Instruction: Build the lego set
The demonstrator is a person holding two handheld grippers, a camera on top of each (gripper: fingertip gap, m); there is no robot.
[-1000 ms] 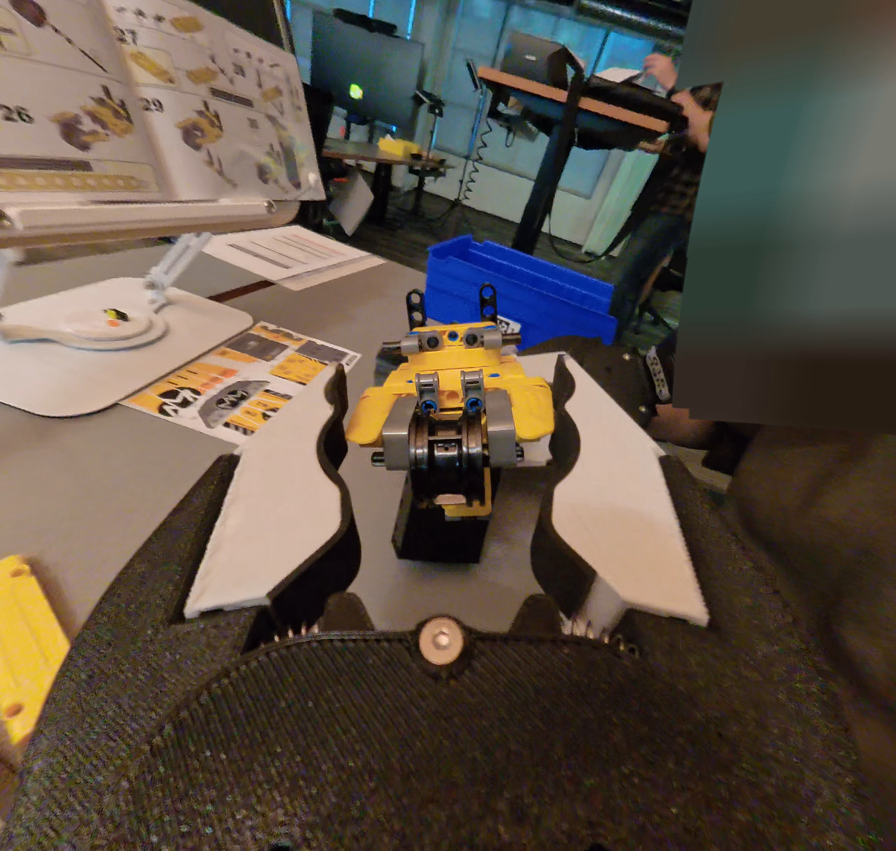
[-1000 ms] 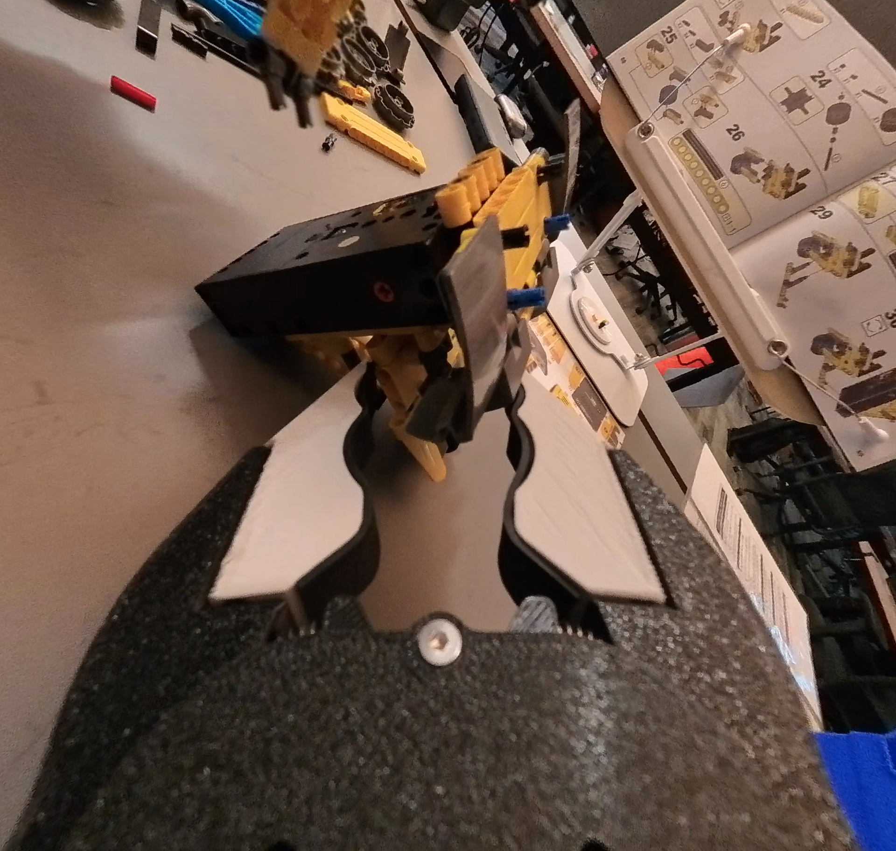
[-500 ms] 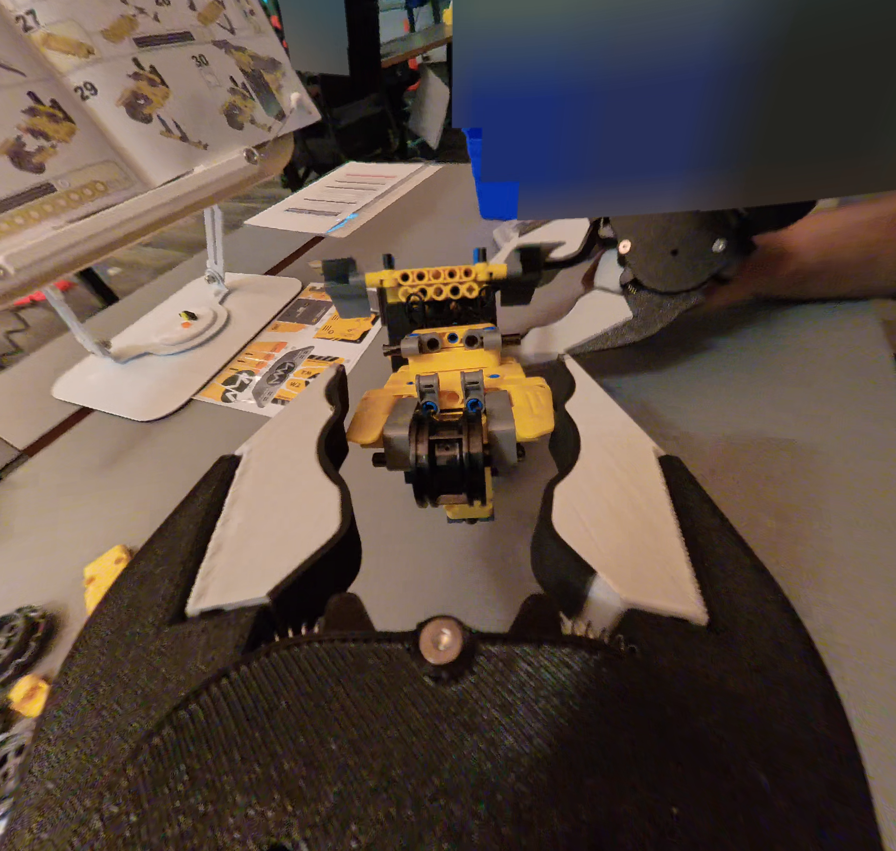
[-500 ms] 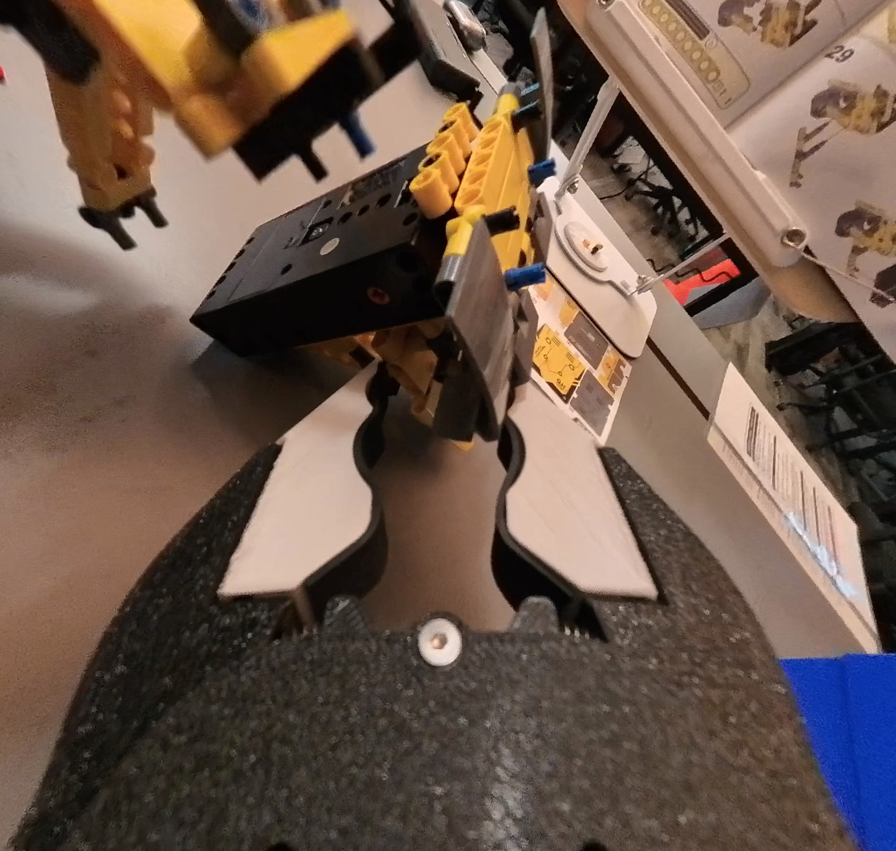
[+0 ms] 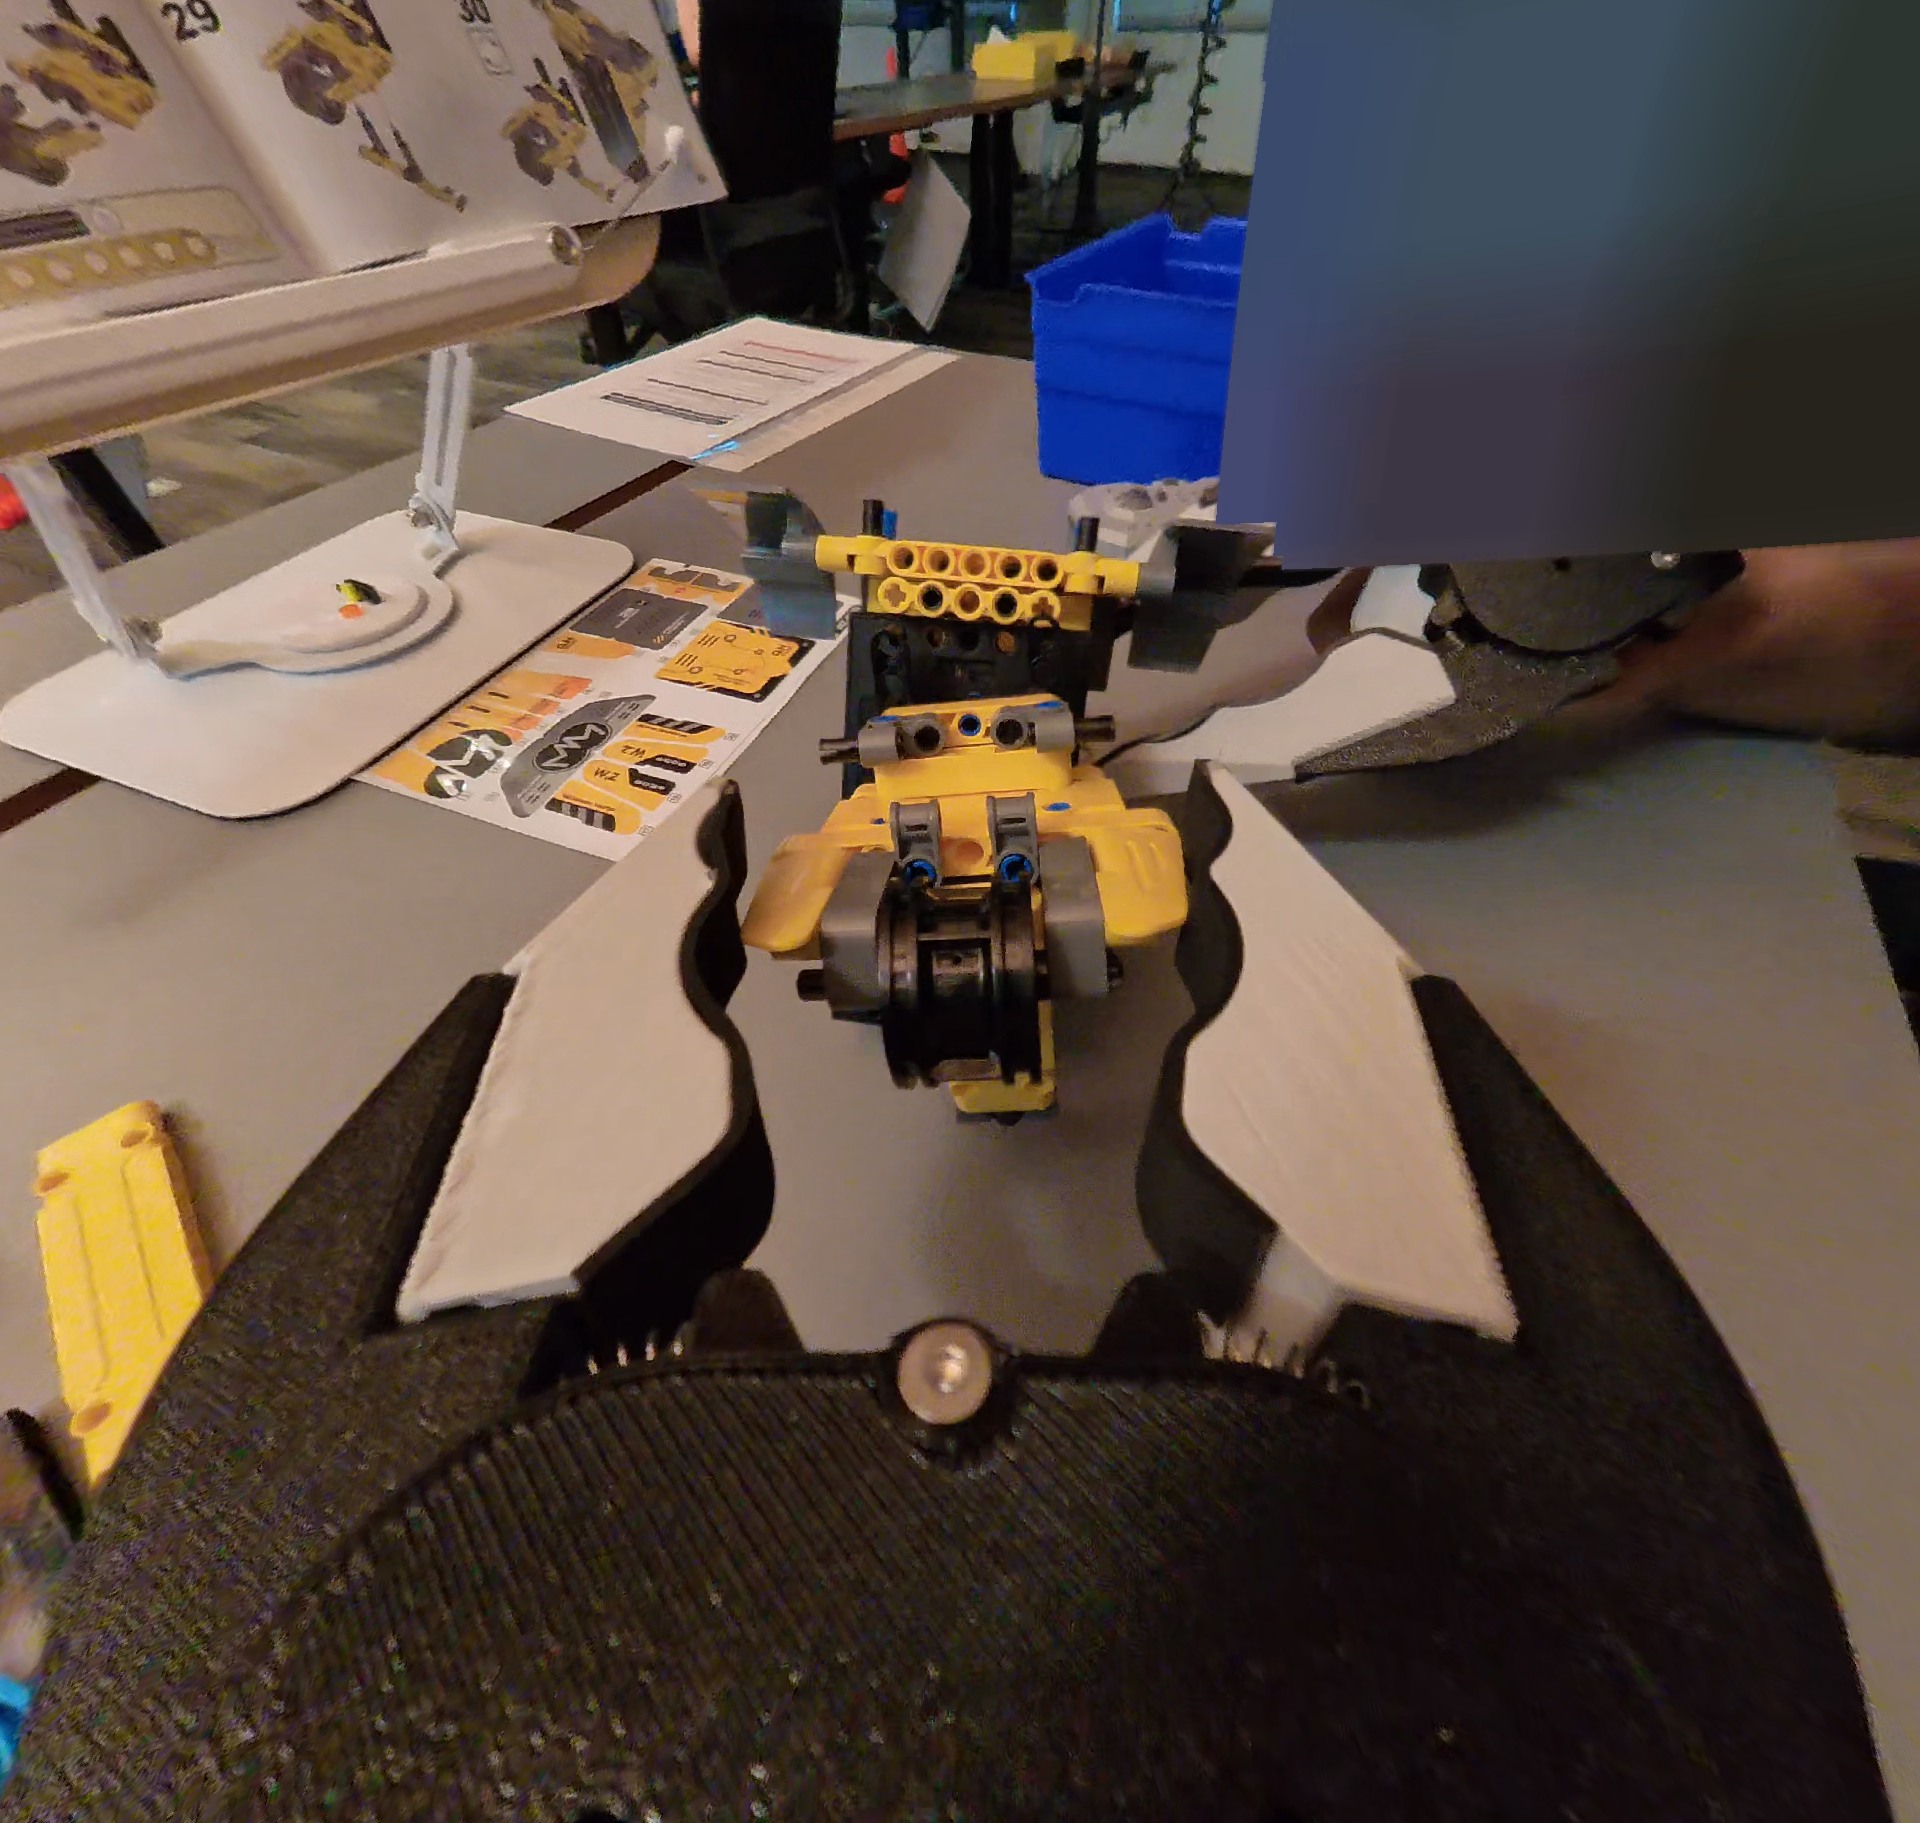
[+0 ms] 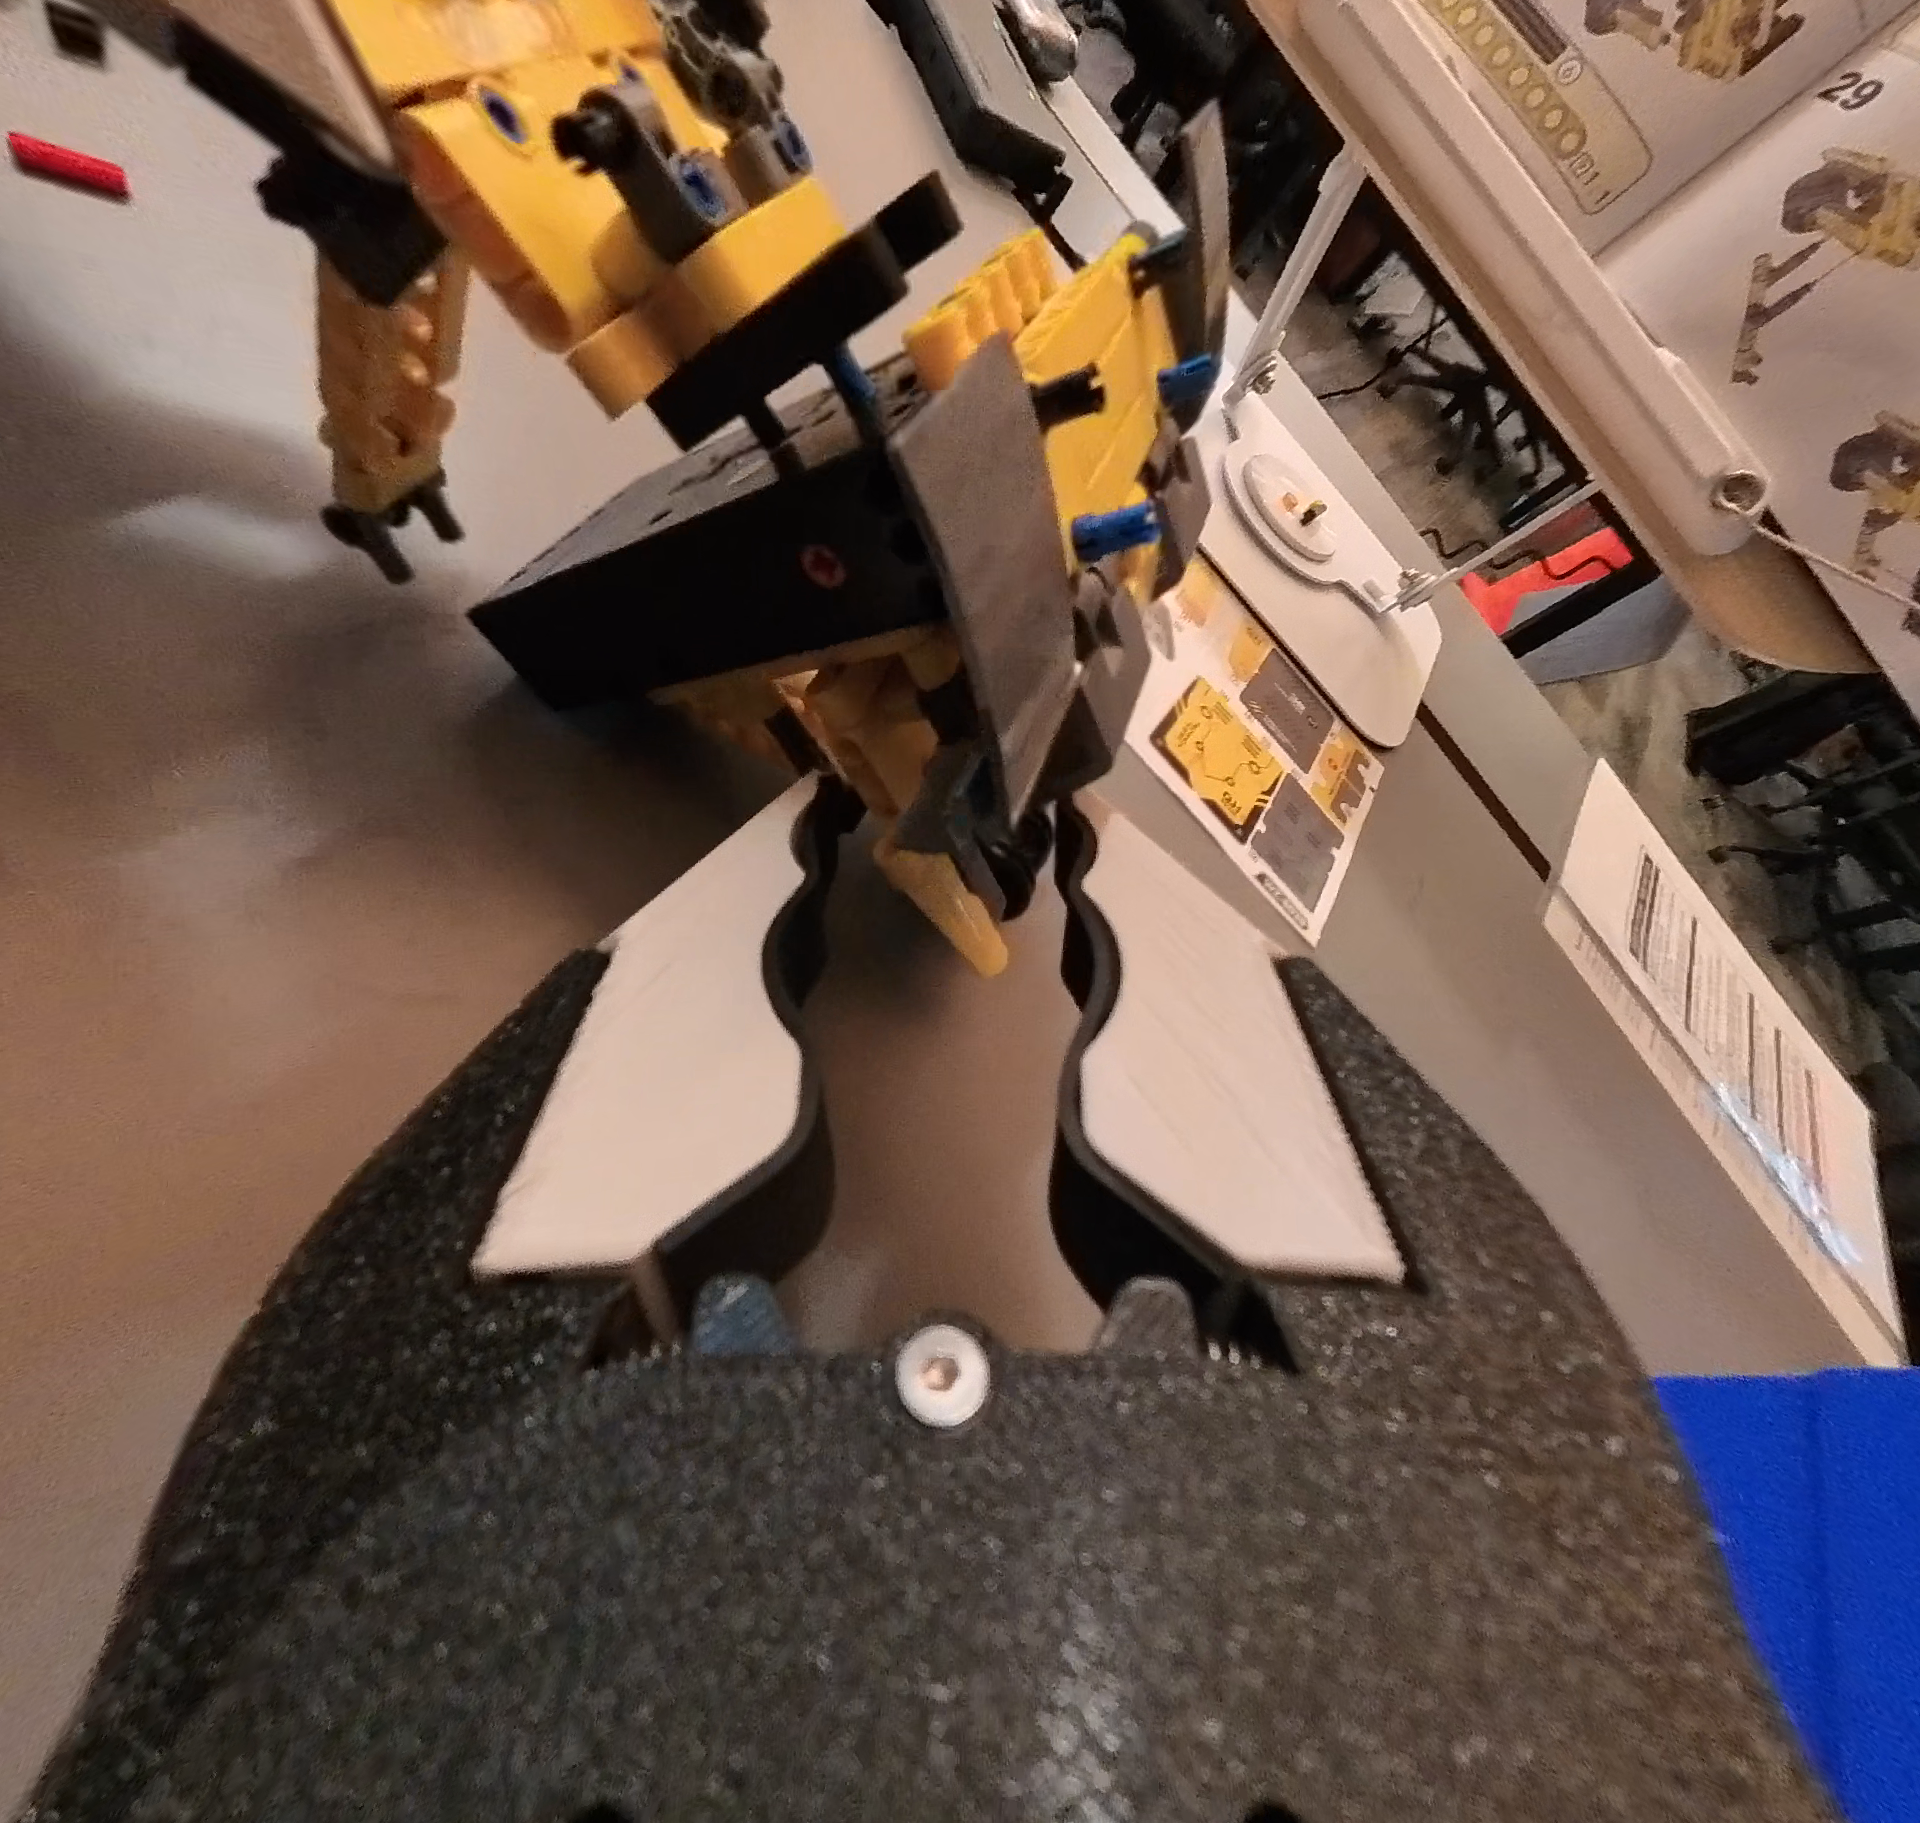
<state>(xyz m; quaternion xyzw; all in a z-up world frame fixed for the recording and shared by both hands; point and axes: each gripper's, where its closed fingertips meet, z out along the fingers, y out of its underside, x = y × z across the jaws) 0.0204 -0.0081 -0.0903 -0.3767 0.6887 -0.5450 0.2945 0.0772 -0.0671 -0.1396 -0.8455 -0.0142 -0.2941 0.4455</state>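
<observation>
Left hand-held gripper (image 5: 961,880) is clamped on a yellow brick module (image 5: 961,869) with a black wheel at its front, held in the air. Right hand-held gripper (image 6: 940,828), jaws narrow, pinches the grey-and-yellow end of a black brick chassis (image 6: 707,578) resting tilted on the desk (image 6: 208,838). The module hangs just above the chassis top, pins pointing down.

Risks, as I judge them:
- Right grip is only on a thin tip; downward push could pivot the chassis or pop the grey panel (image 6: 997,568).
- Module pins look off-axis to the holes; forcing could jam or shed parts.
- Left grip sits on rounded yellow sides, so the module may twist.

Around: instruction booklet (image 5: 343,59) on a white stand (image 5: 312,672), sticker sheet (image 5: 623,703) just beside the chassis, loose yellow beam (image 5: 114,1264) near the left gripper, blue bin (image 5: 1132,360) behind. Stand base and sticker sheet crowd the far side.
</observation>
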